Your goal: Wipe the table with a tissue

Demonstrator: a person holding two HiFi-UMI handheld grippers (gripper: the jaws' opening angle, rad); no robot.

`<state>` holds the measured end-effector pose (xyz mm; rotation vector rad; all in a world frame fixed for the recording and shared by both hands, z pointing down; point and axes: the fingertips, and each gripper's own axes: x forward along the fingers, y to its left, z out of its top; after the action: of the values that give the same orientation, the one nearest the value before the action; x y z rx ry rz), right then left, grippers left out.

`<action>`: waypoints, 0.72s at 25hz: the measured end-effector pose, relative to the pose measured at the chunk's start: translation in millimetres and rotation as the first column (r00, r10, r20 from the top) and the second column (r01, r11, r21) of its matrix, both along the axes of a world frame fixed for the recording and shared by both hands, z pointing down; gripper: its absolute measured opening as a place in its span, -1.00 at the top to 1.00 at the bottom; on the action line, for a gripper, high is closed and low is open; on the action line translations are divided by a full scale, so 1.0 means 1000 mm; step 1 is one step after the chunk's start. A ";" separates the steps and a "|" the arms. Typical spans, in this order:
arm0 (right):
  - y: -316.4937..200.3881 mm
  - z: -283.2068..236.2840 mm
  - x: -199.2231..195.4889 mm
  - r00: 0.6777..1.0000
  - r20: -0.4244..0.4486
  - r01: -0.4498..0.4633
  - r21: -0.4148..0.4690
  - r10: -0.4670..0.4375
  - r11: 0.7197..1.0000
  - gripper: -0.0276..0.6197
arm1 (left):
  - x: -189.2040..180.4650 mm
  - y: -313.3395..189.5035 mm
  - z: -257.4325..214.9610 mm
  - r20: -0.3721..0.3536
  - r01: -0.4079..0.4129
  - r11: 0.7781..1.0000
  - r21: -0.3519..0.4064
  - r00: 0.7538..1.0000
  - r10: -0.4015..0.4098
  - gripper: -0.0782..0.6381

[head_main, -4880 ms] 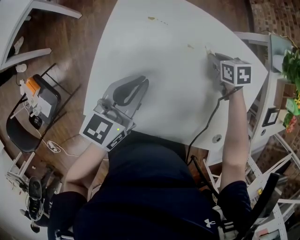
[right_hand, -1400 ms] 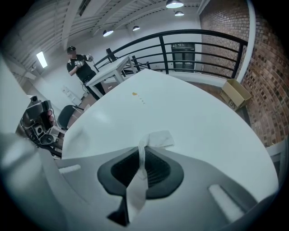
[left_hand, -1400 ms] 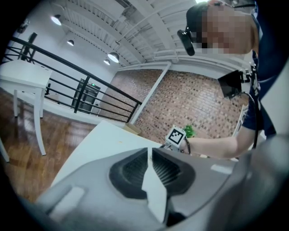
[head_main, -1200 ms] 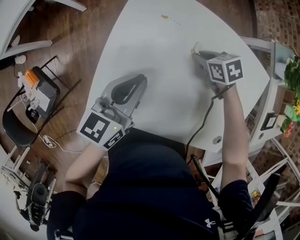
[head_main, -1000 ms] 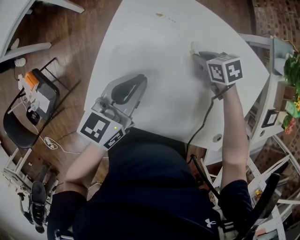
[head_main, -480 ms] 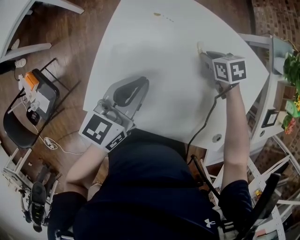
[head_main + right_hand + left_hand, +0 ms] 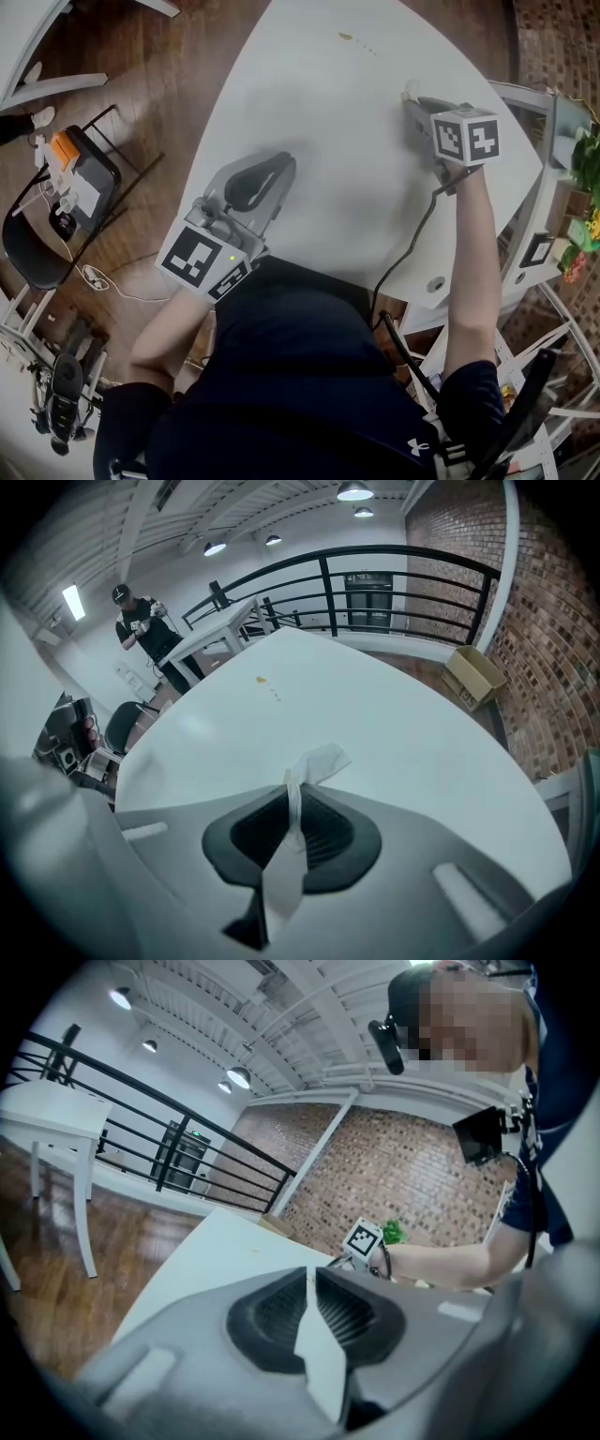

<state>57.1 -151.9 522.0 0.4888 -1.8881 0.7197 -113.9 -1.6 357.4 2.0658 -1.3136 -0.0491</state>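
Bench [image 7: 309, 112]: white, rounded, mostly bare. Right tool [image 7: 292, 808]: clenched on a tissue [image 7: 314, 759], a white strip pinched upright between the jaws, crumpled free end poking out past the tips toward the bench top. In the head view, placed at the right side of the bench, tips aimed far and slightly left, tissue end at or just above the surface, contact not certain. Left tool [image 7: 274, 172]: closed on nothing, jaws meeting at the tips, parked at the near left edge of the bench, well apart from the tissue. Yellowish specks [image 7: 345, 37]: small cluster near the far edge, far and left of the right tool, roughly along the line of its tips. Judged step: wiping in hand with the right tool, clearly the nearer of the two to the specks. Next stroke likely a push away and leftward, tissue end pressed flat under the tips. Risk: thin strip folding back or slipping out under drag.
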 end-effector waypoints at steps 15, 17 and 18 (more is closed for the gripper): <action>-0.027 -0.007 -0.074 0.995 0.100 -0.013 0.051 0.008 0.999 0.82 | -0.046 -0.007 0.012 -0.004 0.036 0.999 -0.017 0.999 -0.036 0.71; -0.031 -0.005 -0.079 0.995 0.098 -0.008 0.050 0.003 0.999 0.82 | -0.052 -0.008 0.015 -0.006 0.045 0.999 -0.020 0.999 -0.045 0.71; -0.032 -0.004 -0.082 0.995 0.096 -0.003 0.048 -0.001 0.999 0.82 | -0.054 -0.008 0.016 -0.007 0.049 0.999 -0.022 0.999 -0.049 0.71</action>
<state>-24.6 -183.5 517.7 0.4933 -1.9996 0.7105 -168.1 -10.0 373.6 2.0129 -1.3548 -0.0636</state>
